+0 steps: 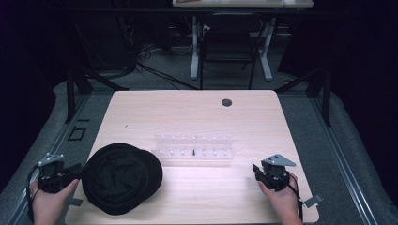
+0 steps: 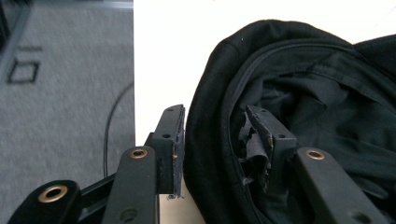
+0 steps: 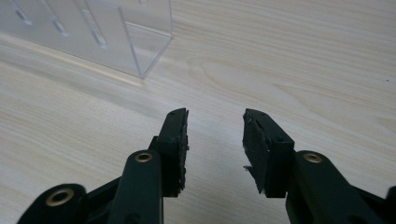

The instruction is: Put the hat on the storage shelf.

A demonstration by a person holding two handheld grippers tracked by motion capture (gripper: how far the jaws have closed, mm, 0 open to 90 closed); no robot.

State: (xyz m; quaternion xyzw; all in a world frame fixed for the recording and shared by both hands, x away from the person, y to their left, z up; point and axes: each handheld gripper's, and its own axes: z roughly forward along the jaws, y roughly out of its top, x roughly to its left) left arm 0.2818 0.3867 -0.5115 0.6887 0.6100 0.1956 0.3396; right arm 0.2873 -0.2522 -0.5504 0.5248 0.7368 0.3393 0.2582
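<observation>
Left gripper [image 2: 215, 149] jaws straddled the round black fabric cap's [image 1: 122, 178] rim, apparently to grip; right gripper [image 3: 215, 149] idled open right of it.

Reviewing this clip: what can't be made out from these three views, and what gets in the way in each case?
- What the black cloth item is: dark folds, no detail in the high view; cut off at the right edge in the left gripper view.
- Whether the left gripper pinches its rim: jaws straddle it, contact unclear.
- The small dark piece in the clear rack: too small.
- The rack's left part: cut off in the right gripper view.
</observation>
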